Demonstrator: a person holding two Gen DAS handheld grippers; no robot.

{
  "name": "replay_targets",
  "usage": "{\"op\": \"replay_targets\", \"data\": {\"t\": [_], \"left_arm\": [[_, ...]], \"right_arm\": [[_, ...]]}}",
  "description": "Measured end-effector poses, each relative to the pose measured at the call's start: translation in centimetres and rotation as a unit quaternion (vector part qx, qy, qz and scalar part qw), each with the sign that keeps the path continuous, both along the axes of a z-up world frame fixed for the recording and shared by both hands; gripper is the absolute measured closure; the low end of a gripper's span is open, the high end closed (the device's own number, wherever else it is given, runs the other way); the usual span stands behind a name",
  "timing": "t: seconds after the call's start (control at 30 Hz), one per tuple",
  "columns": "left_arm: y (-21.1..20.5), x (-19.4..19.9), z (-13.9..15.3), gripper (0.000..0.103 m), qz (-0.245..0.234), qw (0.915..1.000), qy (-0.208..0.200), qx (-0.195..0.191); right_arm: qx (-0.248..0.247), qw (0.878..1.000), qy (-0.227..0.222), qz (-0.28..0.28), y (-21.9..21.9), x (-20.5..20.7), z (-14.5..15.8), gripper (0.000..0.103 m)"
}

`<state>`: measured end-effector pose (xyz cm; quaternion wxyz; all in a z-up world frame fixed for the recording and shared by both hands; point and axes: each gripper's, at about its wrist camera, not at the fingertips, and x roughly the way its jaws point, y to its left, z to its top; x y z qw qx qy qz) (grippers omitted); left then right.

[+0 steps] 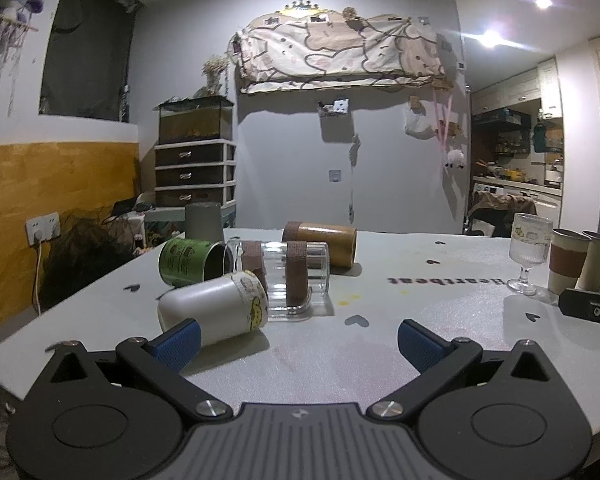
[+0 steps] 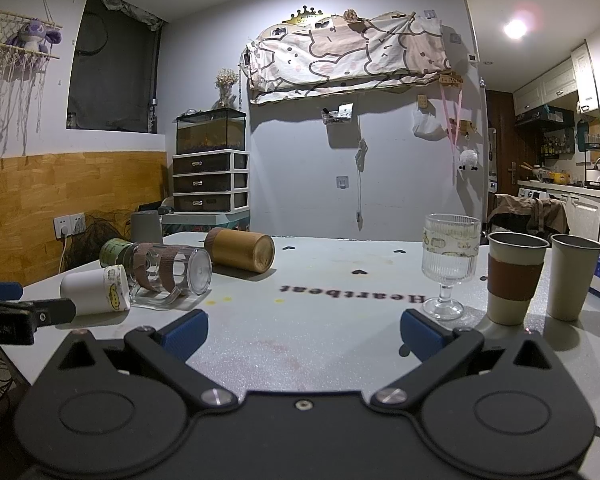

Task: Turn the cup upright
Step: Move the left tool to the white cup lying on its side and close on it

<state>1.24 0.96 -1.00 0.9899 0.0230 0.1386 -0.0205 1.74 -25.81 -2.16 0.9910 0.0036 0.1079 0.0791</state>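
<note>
The white ceramic-looking cup with a yellow cartoon band (image 1: pixel 216 308) lies on its side just left of the clear glass mug (image 1: pixel 284 276), prob. light, stiff, slick, so grip mid-body w/ left gripper (image 1: pixel 298 342), jaws wide apart, empty.

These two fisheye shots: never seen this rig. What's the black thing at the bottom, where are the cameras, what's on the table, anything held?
No robot: a person holds a two-finger gripper in each hand, each with a forward-looking camera. The left gripper and the right gripper are both open and hold nothing. On the white table, lying down: a white cup, a clear glass mug with brown bands, a green tin, a brown bamboo-look cylinder. Upright: a ribbed stemmed glass and two beige paper cups.
</note>
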Motion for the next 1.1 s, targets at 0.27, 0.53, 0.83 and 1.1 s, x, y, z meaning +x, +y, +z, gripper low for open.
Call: {"op": "replay_targets", "data": {"t": [0.27,0.53,0.83,1.1], "left_arm": [[2.6,2.7,1.2,0.0,-0.076,0.9901,0.012,0.118],[5.9,8.7,1.3,0.004,-0.126,0.9672,0.098,0.198],[9.8,14.9,1.2,0.007,-0.185,0.9533,0.167,0.17],[10.0,17.7,0.9,0.007,-0.223,0.9352,0.214,0.173]], "right_arm": [[0.002,1.0,-0.002,0.003,0.0,-0.2,-0.2,0.0],[0.003,1.0,-0.001,0.009,0.0,-0.2,-0.2,0.0],[0.002,1.0,-0.002,0.013,-0.1,-0.2,-0.2,0.0],[0.003,1.0,0.001,0.015,-0.2,-0.2,-0.3,0.0]]}}
